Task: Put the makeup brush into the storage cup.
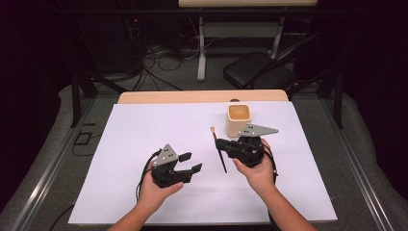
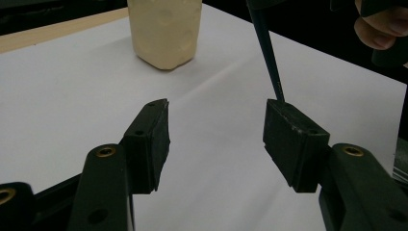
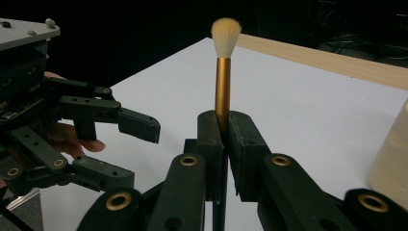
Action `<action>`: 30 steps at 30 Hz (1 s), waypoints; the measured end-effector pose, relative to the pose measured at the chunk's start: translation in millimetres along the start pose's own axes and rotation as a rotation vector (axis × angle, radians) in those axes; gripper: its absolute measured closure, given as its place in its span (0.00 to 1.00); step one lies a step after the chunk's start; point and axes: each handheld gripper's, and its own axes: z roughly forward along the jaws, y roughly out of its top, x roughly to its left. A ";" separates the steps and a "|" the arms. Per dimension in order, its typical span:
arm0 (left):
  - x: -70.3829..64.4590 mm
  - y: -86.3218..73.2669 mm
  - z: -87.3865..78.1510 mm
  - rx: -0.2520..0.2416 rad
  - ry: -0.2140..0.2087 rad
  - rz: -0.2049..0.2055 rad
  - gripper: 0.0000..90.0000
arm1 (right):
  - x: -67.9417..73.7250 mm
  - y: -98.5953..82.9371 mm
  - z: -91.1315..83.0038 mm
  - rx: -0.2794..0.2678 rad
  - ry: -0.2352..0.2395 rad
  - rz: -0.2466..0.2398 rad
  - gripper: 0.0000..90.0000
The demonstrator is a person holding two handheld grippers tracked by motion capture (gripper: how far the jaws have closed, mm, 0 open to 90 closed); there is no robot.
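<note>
Here we pinch the brush (image 3: 223, 82) mid-handle in the right gripper (image 3: 221, 130), jaws closed, likely bound for the cup (image 1: 239, 119); the left gripper (image 1: 191, 162) waits, jaws spread

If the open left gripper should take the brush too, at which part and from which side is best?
Probably the bare dark handle below the right gripper, which is clamped just under the gold ferrule. The left gripper would come in sideways from its own side, jaws either side of the thin handle. The soft bristles are best left alone.
</note>
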 end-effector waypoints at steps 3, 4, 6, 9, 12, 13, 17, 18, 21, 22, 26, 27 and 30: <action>0.8 2.2 1.7 -0.010 -0.003 -0.014 0.47 | 1.0 1.5 0.0 -0.009 -0.001 -0.001 0.93; 0.9 3.1 2.0 -0.007 -0.009 -0.024 0.47 | 1.2 2.0 0.1 -0.013 -0.002 -0.004 0.93; 1.3 4.3 3.4 -0.013 -0.015 -0.037 0.47 | 1.7 2.8 0.1 -0.018 -0.003 -0.004 0.93; 2.0 6.0 5.1 -0.023 -0.028 -0.055 0.46 | 1.9 3.9 0.6 -0.029 -0.005 0.001 0.93; 3.2 8.4 7.0 -0.029 -0.047 -0.091 0.45 | 2.1 4.7 1.3 -0.040 -0.007 0.006 0.93; 3.6 9.0 7.5 -0.028 -0.055 -0.102 0.45 | 2.1 5.0 1.6 -0.044 -0.008 0.007 0.93; 5.2 11.6 10.5 -0.039 -0.077 -0.144 0.46 | 1.6 5.4 2.9 -0.054 -0.010 0.013 0.93; 5.5 12.2 11.3 -0.044 -0.083 -0.153 0.47 | 1.6 5.4 3.6 -0.061 -0.011 0.016 0.93; 5.3 14.0 14.5 -0.055 -0.098 -0.169 0.48 | 1.2 5.5 4.2 -0.065 -0.012 0.023 0.93; 5.2 14.5 15.3 -0.056 -0.102 -0.174 0.48 | 1.3 5.3 4.3 -0.067 -0.011 0.029 0.93; 4.8 16.2 19.6 -0.063 -0.122 -0.195 0.50 | 1.6 4.4 5.1 -0.085 -0.012 0.037 0.93; 4.8 16.5 20.2 -0.062 -0.126 -0.197 0.50 | 1.3 4.4 4.7 -0.078 -0.012 0.037 0.93; 4.6 18.0 22.4 -0.065 -0.136 -0.208 0.51 | 1.4 3.5 5.3 -0.088 -0.014 0.046 0.93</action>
